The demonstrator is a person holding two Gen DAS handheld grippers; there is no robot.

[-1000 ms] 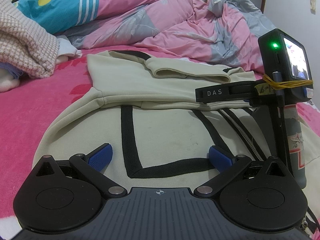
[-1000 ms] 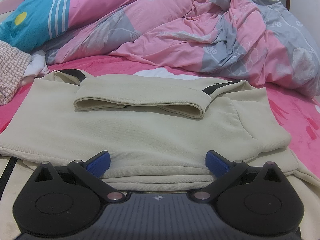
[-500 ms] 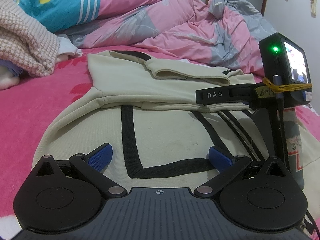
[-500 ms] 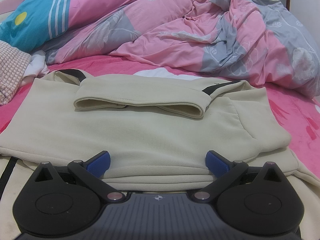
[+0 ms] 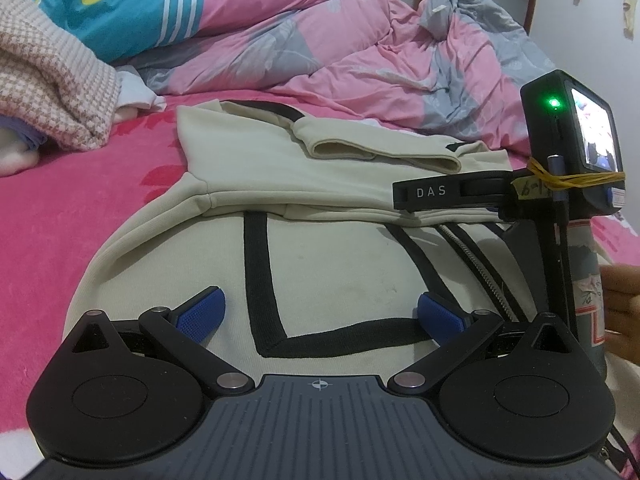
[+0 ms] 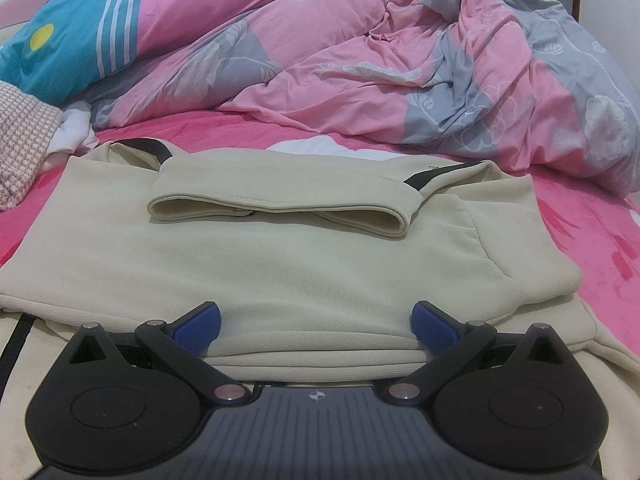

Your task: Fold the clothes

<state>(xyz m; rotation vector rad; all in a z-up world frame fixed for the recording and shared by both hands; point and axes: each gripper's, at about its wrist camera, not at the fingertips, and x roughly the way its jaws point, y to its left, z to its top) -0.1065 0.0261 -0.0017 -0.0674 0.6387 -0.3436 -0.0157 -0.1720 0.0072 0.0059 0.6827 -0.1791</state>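
Note:
A cream hoodie with black stripes (image 5: 340, 248) lies on the pink bedsheet (image 5: 60, 208), its upper part folded over and a sleeve cuff (image 5: 380, 152) lying across the top. My left gripper (image 5: 320, 314) hovers open over the near, striped part with nothing between its blue pads. In the right wrist view my right gripper (image 6: 316, 326) is open just above the folded edge of the hoodie (image 6: 240, 264), holding nothing. The right gripper's body and camera (image 5: 568, 160) stand at the right of the left wrist view, with a person's hand (image 5: 624, 300) on its handle.
A rumpled pink and grey quilt (image 6: 380, 72) is piled behind the hoodie. A blue and pink pillow (image 5: 140, 4) and a knitted checked garment (image 5: 52, 88) lie at the back left. Bare pink sheet (image 6: 580, 248) shows on the hoodie's right side.
Both grippers have stayed almost still and open. A person's hand has come into sight at the right edge of the left wrist view.

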